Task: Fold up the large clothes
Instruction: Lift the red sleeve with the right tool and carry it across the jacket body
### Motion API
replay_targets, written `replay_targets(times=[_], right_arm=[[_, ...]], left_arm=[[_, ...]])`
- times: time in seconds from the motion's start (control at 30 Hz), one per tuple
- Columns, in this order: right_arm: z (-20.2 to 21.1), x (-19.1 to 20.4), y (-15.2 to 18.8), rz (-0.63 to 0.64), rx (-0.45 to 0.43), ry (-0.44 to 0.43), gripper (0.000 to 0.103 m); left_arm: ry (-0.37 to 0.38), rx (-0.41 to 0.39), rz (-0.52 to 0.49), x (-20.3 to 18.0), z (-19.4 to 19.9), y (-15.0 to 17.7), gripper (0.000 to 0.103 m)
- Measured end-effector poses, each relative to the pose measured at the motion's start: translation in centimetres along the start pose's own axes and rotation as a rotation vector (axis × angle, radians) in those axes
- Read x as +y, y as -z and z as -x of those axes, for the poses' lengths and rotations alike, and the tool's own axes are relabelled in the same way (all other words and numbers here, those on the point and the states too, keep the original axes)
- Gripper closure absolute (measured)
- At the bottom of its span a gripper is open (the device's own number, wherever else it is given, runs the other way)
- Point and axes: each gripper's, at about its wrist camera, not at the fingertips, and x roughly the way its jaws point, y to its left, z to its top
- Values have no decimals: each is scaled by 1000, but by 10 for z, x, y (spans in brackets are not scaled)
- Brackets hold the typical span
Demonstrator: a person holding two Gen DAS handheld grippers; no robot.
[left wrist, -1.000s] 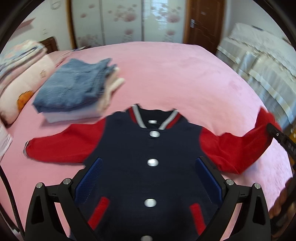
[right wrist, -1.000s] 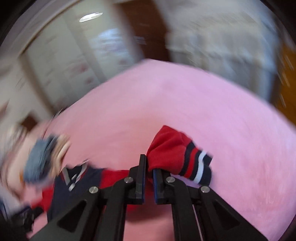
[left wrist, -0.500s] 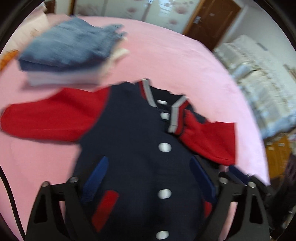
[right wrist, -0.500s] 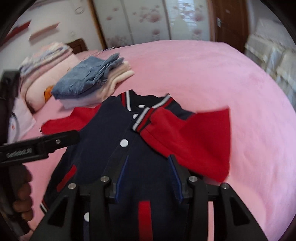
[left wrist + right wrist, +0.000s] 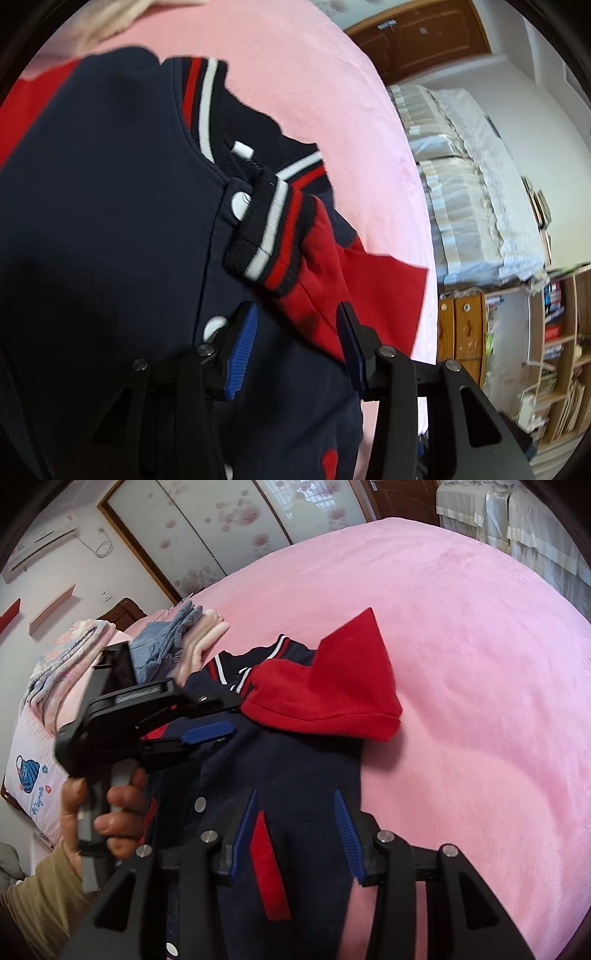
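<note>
A navy jacket (image 5: 295, 760) with red sleeves and white snaps lies face up on the pink bed (image 5: 480, 664). Its right-hand red sleeve (image 5: 332, 686) is folded over the chest, and the striped cuff (image 5: 269, 236) rests by the snap line. My left gripper (image 5: 295, 332) hangs low over the chest, its jaws closing. Red sleeve cloth lies between its blue pads (image 5: 242, 343), which stand clear of it. From the right wrist view, the left gripper (image 5: 231, 716) sits at the sleeve's cuff end, held by a hand. My right gripper (image 5: 295, 823) stands open above the jacket's lower front.
A stack of folded clothes topped with jeans (image 5: 170, 635) sits at the bed's far left, beside pillows and quilts (image 5: 62, 657). A covered sofa (image 5: 461, 184) and a bookshelf (image 5: 554, 332) stand past the bed's right edge.
The right gripper opened and let go of the red sleeve, which now lies folded across the chest. The left gripper dropped close to the jacket, rolled, and its jaws narrowed.
</note>
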Motion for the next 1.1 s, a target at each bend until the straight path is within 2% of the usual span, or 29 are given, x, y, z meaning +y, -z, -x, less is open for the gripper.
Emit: replay_targets(times=[0.1, 0.23, 0.33, 0.4, 0.47, 0.6, 0.8, 0.97, 1.0, 1.07, 1.1], right_arm=[[2, -2, 1, 2, -7, -1, 60], [0, -10, 2, -3, -7, 21, 60], [-5, -21, -2, -27, -3, 51, 60], [-8, -30, -6, -50, -7, 64, 60], [-13, -38, -11, -67, -14, 81, 60], [-26, -41, -23, -56, -30, 115, 60], [-51, -31, -49, -13, -48, 163, 60], [-61, -22, -64, 22, -64, 209, 61], [-61, -20, -64, 36, -74, 221, 71], [-64, -11, -63, 83, -66, 235, 85], [-65, -8, -62, 101, -64, 250, 85]], left_arm=[[14, -30, 27, 1, -11, -6, 61], [-13, -39, 12, -9, -25, -16, 61], [-67, -53, -45, -29, -25, -20, 90], [-113, -88, -94, -51, -12, -19, 92], [-124, -118, -159, -79, 1, -18, 93], [-113, -172, -274, -138, 26, -21, 93], [-93, -263, -379, -208, 63, -27, 93], [-134, -336, -407, -218, 101, -36, 93], [-150, -337, -395, -209, 106, -38, 93], [-190, -336, -356, -178, 110, -38, 93], [-228, -332, -332, -156, 109, -37, 93]])
